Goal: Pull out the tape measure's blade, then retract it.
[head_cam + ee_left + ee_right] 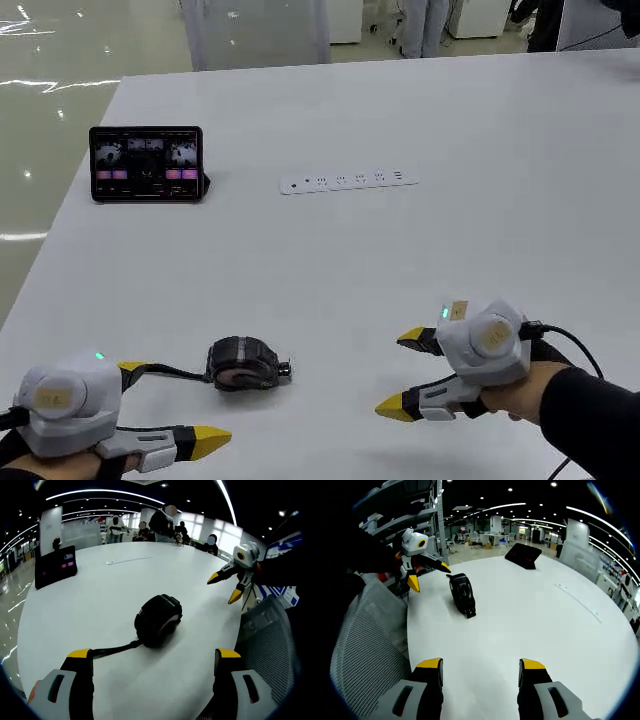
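Head view, left to right. Left gripper (pixel 170 403): at the near left corner of the white tabletop (pixel 480 230), fingers spread wide, nothing between them. Tablet (pixel 146 163): propped upright well behind, near the tabletop's left edge, screen lit. Black strap (pixel 175 373): runs from the tip of the left gripper's farther finger to the tape measure; whether it touches that tip cannot be told. Tape measure (pixel 242 363): dark round case lying on the tabletop near the front edge, just right of the left gripper, a small tab at its right end. Power strip (pixel 348 181): white, flat, well behind the tape measure; bare tabletop lies between them. Right gripper (pixel 401 372): held to the right of the tape measure and apart from it, fingers spread, pointing left toward it, nothing gripped. Bare surface separates the case from the right gripper. In the left gripper view, a mesh chair back (pixel 265 630) stands beside the tabletop's near edge.
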